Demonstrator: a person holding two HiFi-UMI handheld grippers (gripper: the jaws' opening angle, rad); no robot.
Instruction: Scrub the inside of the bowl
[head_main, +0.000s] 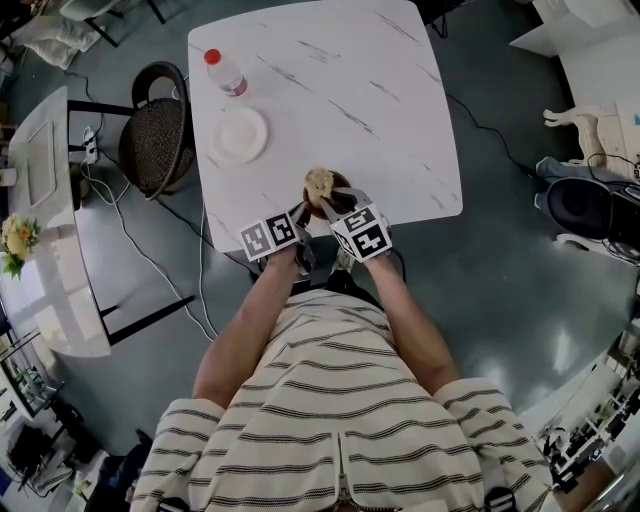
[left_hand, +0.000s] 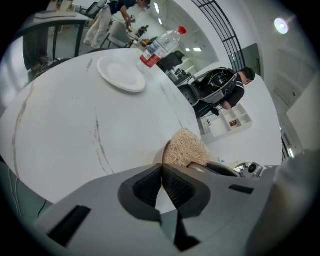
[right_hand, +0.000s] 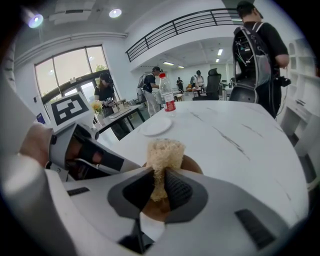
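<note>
Right gripper (right_hand: 159, 172) is clenched on a pale, fibrous scrubber (right_hand: 164, 150). My two jaws pinch its lower part, and its frayed top stands up past the fingertips. The brown bowl (right_hand: 192, 164) sits directly under and just ahead of those jaws, near the table (head_main: 330, 80) edge closest to me. In the head view the scrubber sits over the bowl's opening, but I cannot tell whether it touches the inside wall.

My left gripper (left_hand: 162, 167) is just to the left of the right one, its tips close beside the bowl's rim. Its pads meet at the tips and I see nothing between them. From there the scrubber lies just ahead and to the right, and no view tells me whether this gripper is steadying the bowl.

Farther ahead and to the left, well apart from both tools, are a white plate (head_main: 240, 135) and a red-capped bottle (head_main: 225, 72).

I judge the task barely under way. The scrubber is grasped and brought to the bowl, but what little of the bowl's inside shows around the jaws gives no sign of scrubbing. Working the scrubber around the inside looks to be left to do.
</note>
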